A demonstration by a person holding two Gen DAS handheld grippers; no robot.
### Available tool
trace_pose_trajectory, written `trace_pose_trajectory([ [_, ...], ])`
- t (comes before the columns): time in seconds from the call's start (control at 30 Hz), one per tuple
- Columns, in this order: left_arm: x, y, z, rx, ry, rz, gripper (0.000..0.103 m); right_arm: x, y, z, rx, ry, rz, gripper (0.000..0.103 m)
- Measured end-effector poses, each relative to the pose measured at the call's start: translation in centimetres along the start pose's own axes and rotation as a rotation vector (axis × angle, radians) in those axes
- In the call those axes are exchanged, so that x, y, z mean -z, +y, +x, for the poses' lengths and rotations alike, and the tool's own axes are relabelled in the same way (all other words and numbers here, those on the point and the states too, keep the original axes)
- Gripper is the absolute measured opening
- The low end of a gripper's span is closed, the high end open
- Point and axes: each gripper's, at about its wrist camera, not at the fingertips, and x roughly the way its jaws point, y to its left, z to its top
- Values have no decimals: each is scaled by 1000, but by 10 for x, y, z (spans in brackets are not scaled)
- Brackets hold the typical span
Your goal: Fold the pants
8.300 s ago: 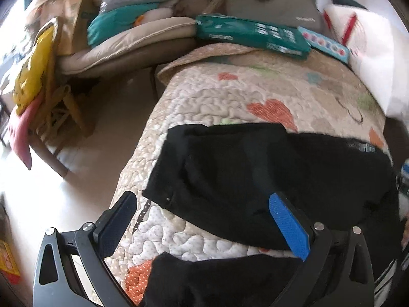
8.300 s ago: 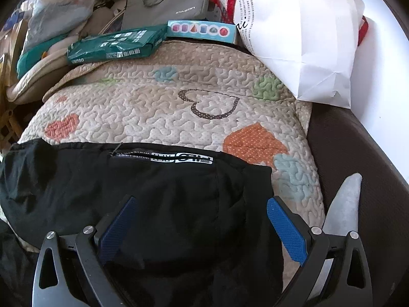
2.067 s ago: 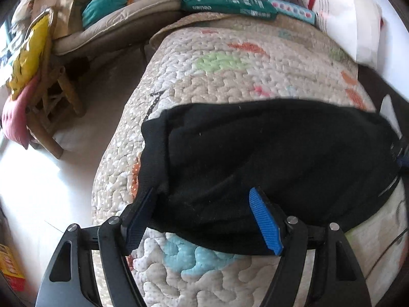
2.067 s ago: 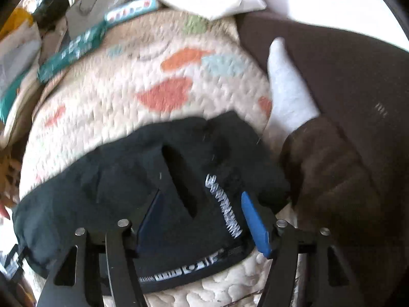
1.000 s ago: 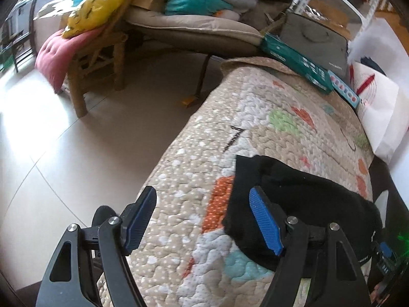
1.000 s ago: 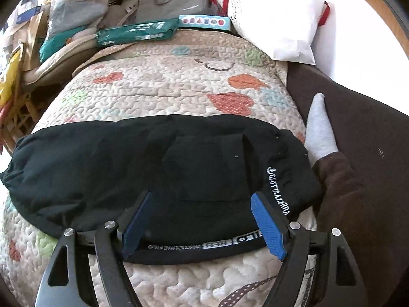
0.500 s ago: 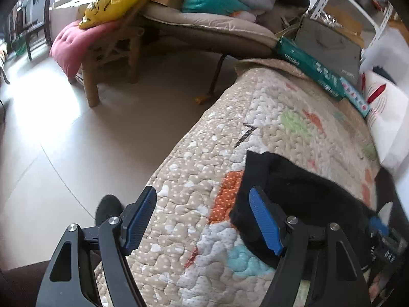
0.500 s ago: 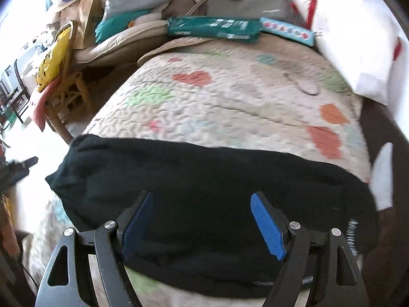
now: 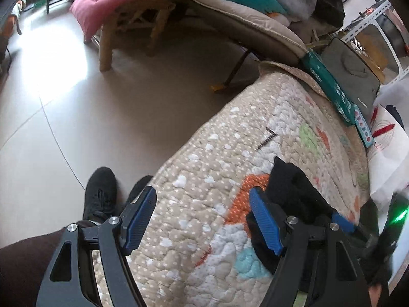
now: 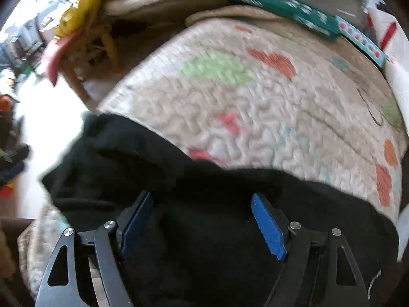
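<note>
Both grippers, left (image 9: pixel 202 220) and right (image 10: pixel 202 220), open, empty. Right over pants (image 10: pixel 204 230); pinch the near edge, fold across, keep layers flat on quilt (image 10: pixel 255 102).

Boxes (image 10: pixel 283 3) crowd the quilt's (image 10: pixel 255 97) far edge.

A quilted cover (image 9: pixel 204 192) printed with coloured hearts spreads over the sofa. Folded black pants (image 10: pixel 204 204) lie across its near edge. At the far edge rest a teal box (image 10: pixel 281 5) and a grey laptop bag (image 9: pixel 352 76).
</note>
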Motion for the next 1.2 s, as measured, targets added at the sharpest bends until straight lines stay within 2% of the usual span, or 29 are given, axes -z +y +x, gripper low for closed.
trace_pose_trajectory([
  [0.03, 2, -2, 1, 17, 11, 3, 74, -9, 4, -4, -43, -7, -29, 83],
  [0.17, 11, -8, 4, 28, 37, 39, 74, -38, 21, 3, -119, -9, -116, 83],
  [0.3, 22, -9, 14, 48, 90, 33, 74, -66, 44, 34, -185, 60, -209, 83],
  [0.37, 27, -8, 20, 72, 117, 15, 74, -72, 52, 46, -216, 91, -233, 83],
  [0.47, 31, -13, 25, 68, 122, 32, 74, -80, 65, 67, -273, 143, -256, 83],
  [0.6, 36, -20, 29, 39, 104, 67, 74, -77, 85, 79, -257, 167, -328, 86],
  [0.67, 36, -20, 29, 38, 104, 67, 74, -73, 93, 77, -286, 178, -359, 83],
  [0.7, 36, -19, 29, 39, 102, 65, 74, -71, 97, 75, -298, 184, -373, 71],
  [0.73, 35, -19, 29, 41, 99, 64, 74, -67, 102, 74, -304, 195, -403, 50],
  [0.77, 35, -19, 29, 41, 96, 65, 74, -63, 105, 72, -273, 184, -438, 47],
  [0.83, 36, -21, 27, 41, 83, 76, 74, -62, 104, 72, -281, 186, -429, 31],
  [1.0, 39, -34, 21, 96, 47, 135, 74, -64, 87, 59, -321, 161, -360, 24],
  [1.2, 47, -53, 37, 114, 75, 204, 74, -64, 89, 46, -314, 141, -365, 24],
])
